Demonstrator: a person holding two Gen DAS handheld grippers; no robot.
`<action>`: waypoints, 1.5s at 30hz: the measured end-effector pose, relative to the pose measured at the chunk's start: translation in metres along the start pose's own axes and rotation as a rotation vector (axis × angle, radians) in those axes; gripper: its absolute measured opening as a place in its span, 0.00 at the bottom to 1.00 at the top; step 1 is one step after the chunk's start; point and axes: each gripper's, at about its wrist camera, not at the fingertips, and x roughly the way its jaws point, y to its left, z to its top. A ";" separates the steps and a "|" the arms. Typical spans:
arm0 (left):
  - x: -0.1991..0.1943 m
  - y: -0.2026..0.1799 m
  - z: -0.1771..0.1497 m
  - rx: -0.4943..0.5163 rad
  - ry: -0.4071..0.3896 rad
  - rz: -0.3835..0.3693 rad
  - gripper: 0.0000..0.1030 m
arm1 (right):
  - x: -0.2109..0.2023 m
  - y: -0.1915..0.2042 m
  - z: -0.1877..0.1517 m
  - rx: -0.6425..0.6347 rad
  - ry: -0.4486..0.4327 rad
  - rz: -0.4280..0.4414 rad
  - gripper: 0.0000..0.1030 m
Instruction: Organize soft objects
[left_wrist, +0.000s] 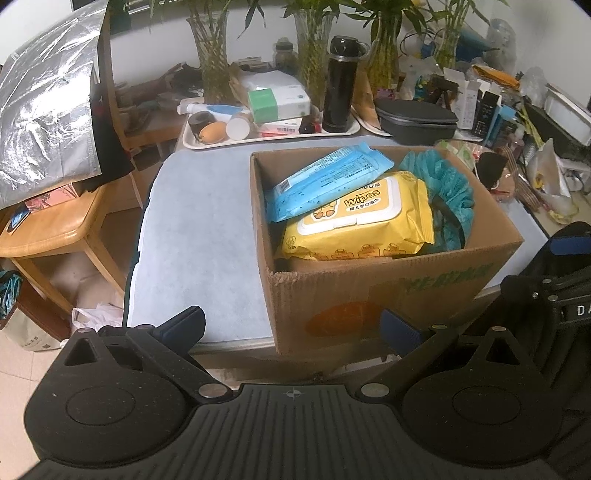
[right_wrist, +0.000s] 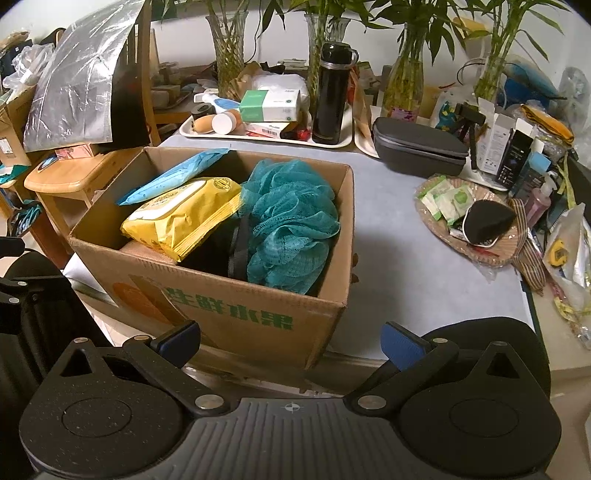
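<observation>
The brown cardboard box (right_wrist: 236, 314) sits on the pale blue table (left_wrist: 199, 236), holding a yellow wipes pack (left_wrist: 358, 221), teal mesh sponge (right_wrist: 291, 225) and blue wipes pouch (left_wrist: 325, 181) (all touching). At twelve o'clock stands a black flask (right_wrist: 332, 96). Left gripper (left_wrist: 291, 328) and right gripper (right_wrist: 290, 343) gape wide, empty.

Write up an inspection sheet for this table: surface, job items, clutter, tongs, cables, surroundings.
Surface: pale blue table top, bare left of the box.
Job's things: cardboard box holds a yellow wipes pack, a blue wipes pack lying on it, and a teal mesh sponge.
Clutter: tray with a black flask; grey case; woven plate of sachets.
Tongs: left tongs and right tongs both open, empty, short of the box.
Cables: nothing seen for certain.
Surroundings: wooden chair, glass vases with plants.
</observation>
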 end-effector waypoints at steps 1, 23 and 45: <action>0.000 0.000 0.000 0.001 0.001 0.001 1.00 | 0.000 0.000 0.000 0.000 0.000 0.000 1.00; 0.001 -0.002 -0.002 0.007 0.003 -0.002 1.00 | 0.003 0.000 -0.002 -0.003 0.005 -0.014 1.00; 0.001 -0.002 -0.002 0.008 0.002 -0.003 1.00 | 0.004 0.001 -0.003 -0.007 0.007 -0.023 1.00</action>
